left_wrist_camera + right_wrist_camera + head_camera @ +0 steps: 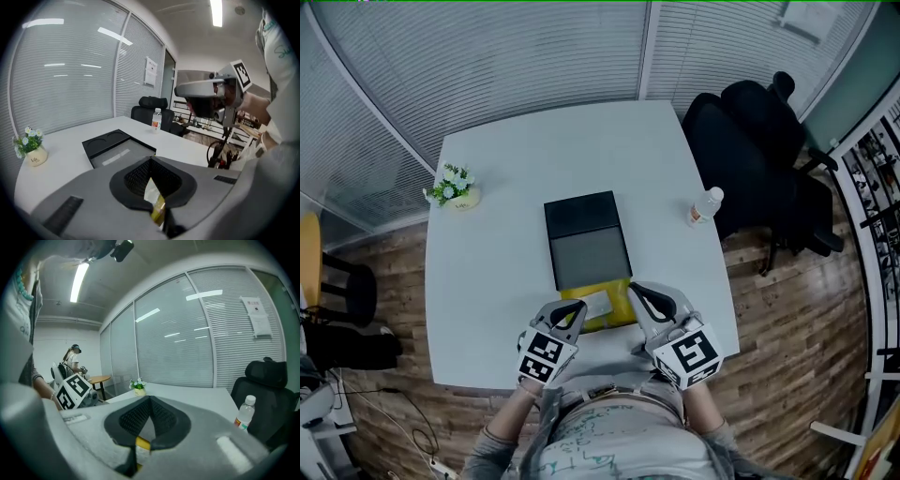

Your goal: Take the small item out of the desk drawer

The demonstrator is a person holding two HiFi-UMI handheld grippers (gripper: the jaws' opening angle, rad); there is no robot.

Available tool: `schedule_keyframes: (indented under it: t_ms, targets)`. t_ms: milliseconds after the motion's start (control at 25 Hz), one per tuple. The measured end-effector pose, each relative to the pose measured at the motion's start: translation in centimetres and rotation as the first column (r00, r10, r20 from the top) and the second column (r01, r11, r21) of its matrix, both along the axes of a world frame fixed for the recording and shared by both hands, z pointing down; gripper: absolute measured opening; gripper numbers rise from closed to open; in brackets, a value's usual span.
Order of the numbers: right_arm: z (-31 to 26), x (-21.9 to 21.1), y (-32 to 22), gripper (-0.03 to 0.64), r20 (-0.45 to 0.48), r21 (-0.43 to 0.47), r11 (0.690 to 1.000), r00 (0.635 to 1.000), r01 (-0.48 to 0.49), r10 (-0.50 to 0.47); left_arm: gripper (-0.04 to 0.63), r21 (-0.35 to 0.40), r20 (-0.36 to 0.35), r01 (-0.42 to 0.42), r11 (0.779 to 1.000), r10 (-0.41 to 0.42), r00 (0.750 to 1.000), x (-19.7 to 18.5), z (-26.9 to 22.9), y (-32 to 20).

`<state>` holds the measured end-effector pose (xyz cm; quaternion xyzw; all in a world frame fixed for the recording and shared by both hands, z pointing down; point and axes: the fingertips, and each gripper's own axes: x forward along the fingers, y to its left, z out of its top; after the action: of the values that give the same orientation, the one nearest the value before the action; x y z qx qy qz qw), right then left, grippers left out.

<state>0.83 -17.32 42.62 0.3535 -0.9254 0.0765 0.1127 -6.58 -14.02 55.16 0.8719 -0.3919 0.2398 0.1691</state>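
1 white label (596,303) on yellow item (615,313), txt illegible.

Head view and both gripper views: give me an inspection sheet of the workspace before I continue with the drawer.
Surface: white table, rounded corners.
Job's things: black desk drawer unit, its grey drawer pulled out toward the person; yellow item with a white label at its near end.
Clutter: small potted plant at left, water bottle at right.
Grippers: left gripper and right gripper both have jaws together, tips at the yellow item; whether either pinches it cannot be told.
Cables: thin cables on the floor, left of the person.
Surroundings: black office chair, blinds, wood floor.
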Motion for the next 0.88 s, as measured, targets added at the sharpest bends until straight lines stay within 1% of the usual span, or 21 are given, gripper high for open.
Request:
schedule_keyframes:
  t_ms: [80,160,280,360,480,600,760,800,840,880]
  targets:
    - [0.4,0.4,-0.1,0.003,-0.004,-0.009,1.0,1.0,-0.005,0.005,-0.003,-0.01,0.069,-0.043,0.999,0.044,0.997,-0.1,1.9,0.0]
    - [0.9,0.7,-0.2,0.003,-0.007,-0.023,1.0,1.0,-0.01,0.009,-0.003,-0.047,0.131,-0.09,0.995,0.096,0.987,-0.1,3.9,0.4]
    - [1.1,0.9,-0.3,0.003,-0.009,-0.027,1.0,1.0,-0.015,0.014,-0.003,-0.103,0.209,-0.161,0.982,0.18,0.961,0.0,6.5,0.9]
    - [1.1,1.3,-0.3,0.003,-0.009,-0.028,0.999,1.0,-0.017,0.017,-0.003,-0.135,0.253,-0.204,0.97,0.233,0.939,0.3,8.1,1.2]
    - [1.4,2.0,-0.2,0.003,-0.007,-0.038,0.999,1.0,-0.029,0.029,-0.003,-0.183,0.306,-0.265,0.947,0.311,0.9,0.8,10.3,1.4]
    - [1.6,2.9,-0.2,0.003,-0.002,-0.049,0.998,0.999,-0.05,0.05,-0.002,-0.194,0.36,-0.323,0.926,0.374,0.855,1.3,11.6,1.3]
    - [1.9,4.4,-0.2,0.003,-0.008,-0.062,0.994,0.996,-0.086,0.085,-0.002,-0.214,0.412,-0.369,0.904,0.426,0.805,1.7,13.0,0.7]
    - [2.0,4.7,-0.1,0.003,-0.006,-0.066,0.993,0.995,-0.095,0.095,0.009,-0.228,0.415,-0.376,0.898,0.439,0.797,1.7,13.4,0.7]
    - [2.0,4.9,-0.1,0.003,-0.003,-0.069,0.992,0.995,-0.104,0.104,0.048,-0.245,0.413,-0.38,0.892,0.451,0.791,1.8,13.8,0.7]
    - [2.1,5.2,0.0,0.003,0.0,-0.073,0.991,0.994,-0.111,0.111,0.067,-0.261,0.41,-0.382,0.886,0.46,0.787,1.8,14.2,0.7]
